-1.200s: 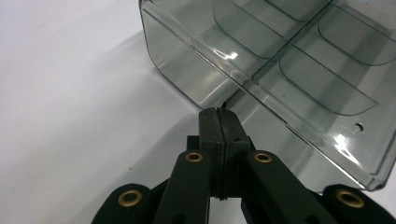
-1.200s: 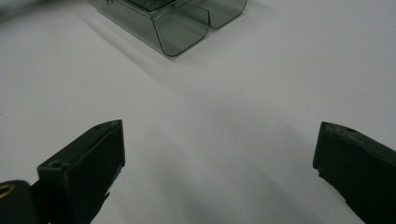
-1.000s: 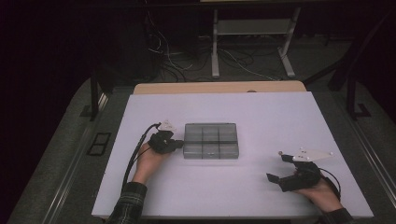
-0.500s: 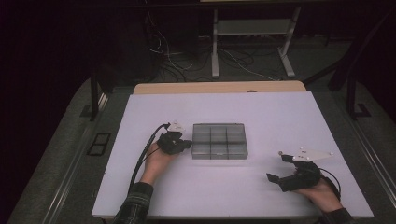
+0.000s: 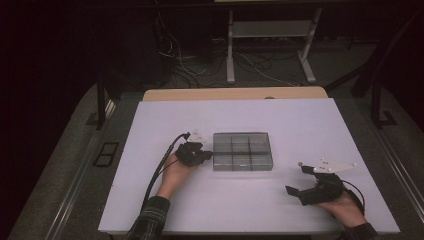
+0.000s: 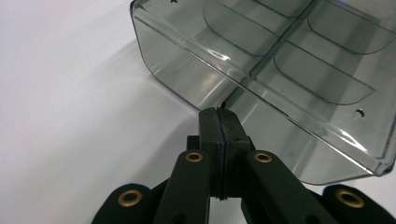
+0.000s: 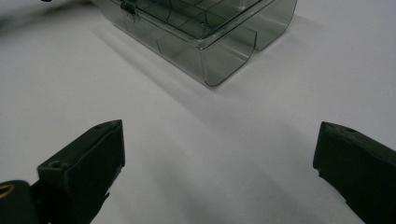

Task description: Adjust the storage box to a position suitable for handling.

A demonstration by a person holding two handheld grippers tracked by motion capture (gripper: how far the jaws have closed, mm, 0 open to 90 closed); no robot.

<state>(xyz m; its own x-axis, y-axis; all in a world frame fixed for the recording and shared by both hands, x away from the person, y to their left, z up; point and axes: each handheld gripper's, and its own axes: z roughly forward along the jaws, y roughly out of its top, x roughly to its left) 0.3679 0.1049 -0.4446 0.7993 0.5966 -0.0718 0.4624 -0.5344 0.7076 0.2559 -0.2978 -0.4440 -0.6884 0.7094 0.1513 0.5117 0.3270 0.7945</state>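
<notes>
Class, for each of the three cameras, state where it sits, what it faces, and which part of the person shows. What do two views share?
High view: above the table, looking forward and down; both forearms show.
Left gripper view: on the left gripper, jaws shut, tips against the smoky compartment box.
Right gripper view: on the right gripper, jaws open, box farther off.
Shared: the box appears in both gripper views.

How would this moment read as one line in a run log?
left gripper: jaws shut, tips against side of smoky clear plastic compartment box | right gripper: jaws open, apart from box | surface: white table
</notes>
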